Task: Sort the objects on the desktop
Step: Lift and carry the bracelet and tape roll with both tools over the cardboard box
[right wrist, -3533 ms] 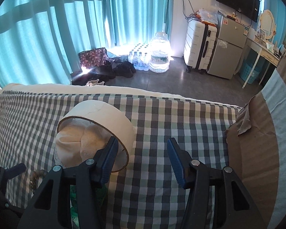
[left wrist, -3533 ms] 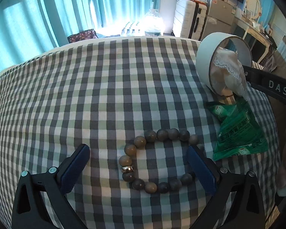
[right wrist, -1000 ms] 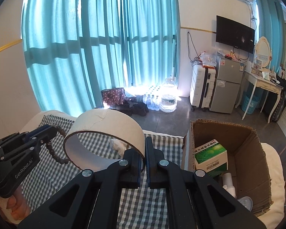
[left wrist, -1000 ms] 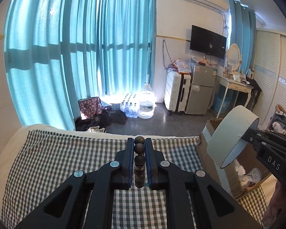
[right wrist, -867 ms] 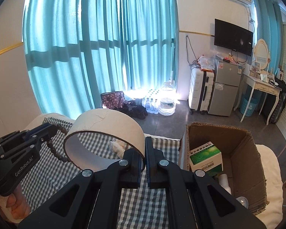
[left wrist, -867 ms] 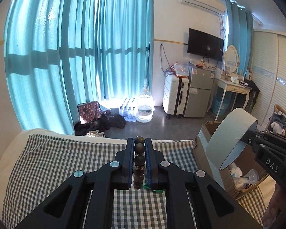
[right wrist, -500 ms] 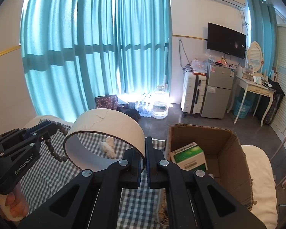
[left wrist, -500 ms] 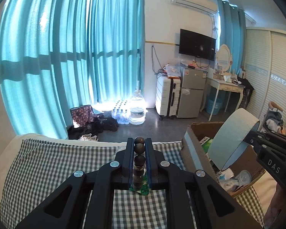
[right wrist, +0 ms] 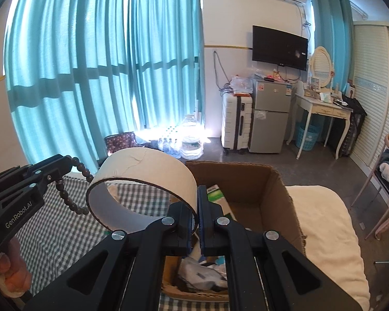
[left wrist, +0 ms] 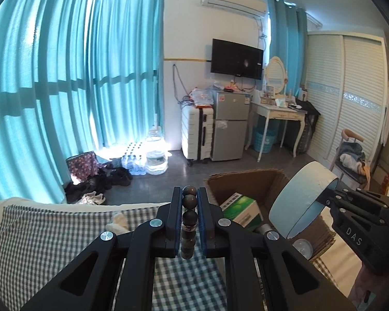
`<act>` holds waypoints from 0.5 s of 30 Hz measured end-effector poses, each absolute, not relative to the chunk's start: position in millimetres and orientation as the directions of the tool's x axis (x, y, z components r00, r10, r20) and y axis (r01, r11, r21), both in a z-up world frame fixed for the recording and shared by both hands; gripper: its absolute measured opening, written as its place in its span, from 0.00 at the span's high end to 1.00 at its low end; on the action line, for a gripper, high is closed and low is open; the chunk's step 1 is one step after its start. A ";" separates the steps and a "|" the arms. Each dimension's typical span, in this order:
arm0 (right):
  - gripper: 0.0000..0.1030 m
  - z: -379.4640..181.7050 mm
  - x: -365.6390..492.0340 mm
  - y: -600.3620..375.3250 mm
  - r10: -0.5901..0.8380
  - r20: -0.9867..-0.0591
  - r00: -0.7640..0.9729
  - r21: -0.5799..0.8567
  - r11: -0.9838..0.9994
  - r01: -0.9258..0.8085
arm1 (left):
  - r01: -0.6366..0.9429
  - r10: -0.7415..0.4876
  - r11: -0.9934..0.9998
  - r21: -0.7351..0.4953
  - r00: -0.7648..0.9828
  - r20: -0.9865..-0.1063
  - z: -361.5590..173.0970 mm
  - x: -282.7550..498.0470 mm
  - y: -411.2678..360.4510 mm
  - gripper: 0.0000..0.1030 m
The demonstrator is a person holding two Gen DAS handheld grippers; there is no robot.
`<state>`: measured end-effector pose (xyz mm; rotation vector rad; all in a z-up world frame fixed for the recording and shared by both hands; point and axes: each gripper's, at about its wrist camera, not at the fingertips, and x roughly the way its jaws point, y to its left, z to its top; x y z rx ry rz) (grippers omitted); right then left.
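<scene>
The left tongs (left wrist: 189,202) pinch a floppy bead bracelet (left wrist: 189,216) that dangles, and the right tongs (right wrist: 196,208) squeeze the thin wall of a light, bendy paper ring (right wrist: 142,178), both near the cardboard box (right wrist: 277,197).

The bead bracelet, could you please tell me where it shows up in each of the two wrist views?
Left wrist view: the bead bracelet stands at bottom centre, pinched between the left gripper's jaws.
Right wrist view: it hangs at the left edge from the left gripper, beside the cardboard ring.
Shared landmark: the open cardboard box with a green carton inside.
</scene>
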<state>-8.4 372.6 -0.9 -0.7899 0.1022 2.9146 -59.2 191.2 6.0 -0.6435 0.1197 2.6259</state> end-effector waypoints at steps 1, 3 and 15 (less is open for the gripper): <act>0.97 -0.8 -7.8 376.4 0.103 -0.506 -0.856 0.036 -0.990 -0.140 | -0.441 0.399 -0.897 -0.017 -0.795 -0.457 6.4 -58.9 197.7 0.90; 0.97 -1.8 -5.1 388.4 0.119 -0.503 -0.856 0.040 -0.986 -0.160 | -0.465 0.419 -0.885 -0.013 -0.785 -0.456 7.3 -58.8 212.8 0.90; 0.97 -25.6 -10.7 447.5 0.182 -0.541 -0.821 0.061 -0.965 -0.255 | -0.566 0.508 -0.824 -0.031 -0.712 -0.486 -5.0 -73.4 292.6 0.90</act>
